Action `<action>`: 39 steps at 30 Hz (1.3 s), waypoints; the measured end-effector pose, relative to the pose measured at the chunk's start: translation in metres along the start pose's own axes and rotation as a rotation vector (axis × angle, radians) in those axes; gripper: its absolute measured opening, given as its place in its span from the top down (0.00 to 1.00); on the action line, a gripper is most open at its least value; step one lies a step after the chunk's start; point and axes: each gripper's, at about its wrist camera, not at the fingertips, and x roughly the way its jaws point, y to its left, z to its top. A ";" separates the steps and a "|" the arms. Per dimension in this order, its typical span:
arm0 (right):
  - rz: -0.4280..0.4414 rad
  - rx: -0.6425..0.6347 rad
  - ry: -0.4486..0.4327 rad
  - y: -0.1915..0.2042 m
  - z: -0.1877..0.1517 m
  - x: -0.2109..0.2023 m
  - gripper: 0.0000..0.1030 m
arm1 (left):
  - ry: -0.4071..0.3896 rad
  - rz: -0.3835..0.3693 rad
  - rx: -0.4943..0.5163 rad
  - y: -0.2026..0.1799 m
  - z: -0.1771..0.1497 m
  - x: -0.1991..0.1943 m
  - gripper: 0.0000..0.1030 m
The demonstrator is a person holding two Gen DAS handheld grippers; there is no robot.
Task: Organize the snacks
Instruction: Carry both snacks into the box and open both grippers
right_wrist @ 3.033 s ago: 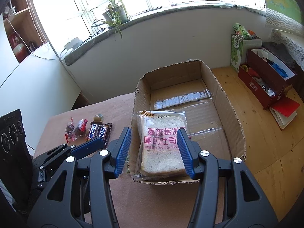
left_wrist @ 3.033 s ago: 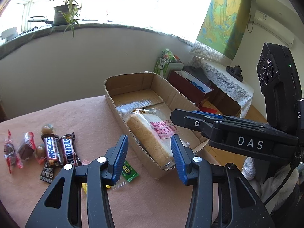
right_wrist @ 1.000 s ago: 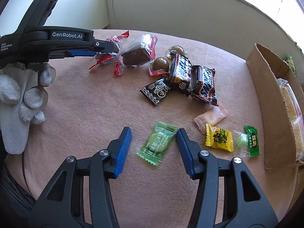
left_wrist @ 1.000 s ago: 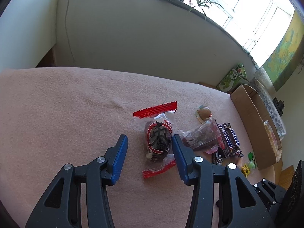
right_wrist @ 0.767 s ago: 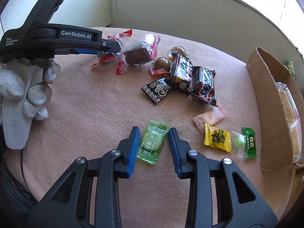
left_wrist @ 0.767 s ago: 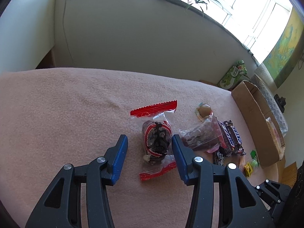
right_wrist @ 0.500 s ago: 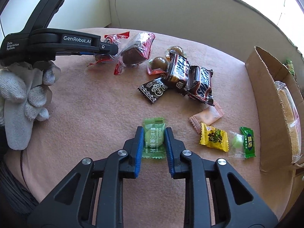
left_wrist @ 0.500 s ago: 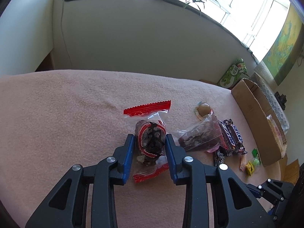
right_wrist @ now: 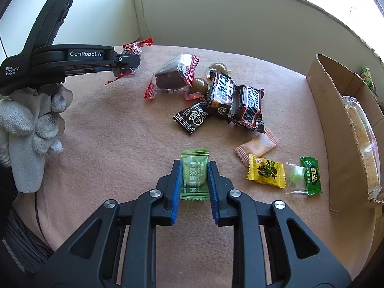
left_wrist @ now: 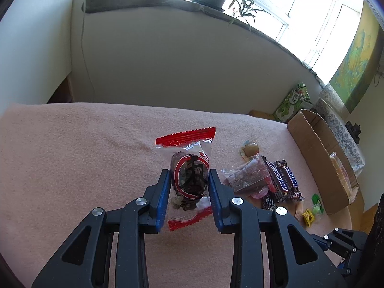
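Note:
My left gripper is shut on a clear, red-edged snack packet with a dark lump inside, held just above the pink cloth. From the right wrist view that same gripper shows at the upper left, in a white-gloved hand. My right gripper is shut on a green candy packet lying on the cloth. At the right edge stands a cardboard box holding a wrapped bread loaf.
Loose snacks lie between the grippers and the box: a second red-edged packet, two chocolate bars, a black packet, a pink sachet, a yellow candy and a small green one. The table ends by the wall behind.
Both grippers closed from wide open onto their packets: the left on the red-edged packet, the right on the green candy, which turned to lie straight between the pads.

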 end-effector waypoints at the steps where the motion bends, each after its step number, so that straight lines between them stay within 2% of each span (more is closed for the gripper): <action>1: 0.001 0.002 -0.006 0.002 0.000 -0.004 0.79 | -0.007 -0.003 0.003 -0.001 0.001 -0.003 0.71; 13: -0.001 0.028 -0.095 -0.018 0.007 -0.042 0.79 | -0.063 -0.073 0.053 -0.037 0.007 -0.029 0.71; 21: -0.042 0.079 -0.160 -0.050 0.012 -0.073 0.79 | -0.067 -0.137 0.120 -0.077 0.006 -0.036 0.71; 32: -0.142 0.183 -0.197 -0.121 0.005 -0.100 0.79 | -0.036 -0.242 0.197 -0.147 0.001 -0.017 0.71; 39: -0.190 0.235 -0.206 -0.158 -0.002 -0.109 0.79 | -0.008 -0.284 0.234 -0.185 0.003 0.001 0.71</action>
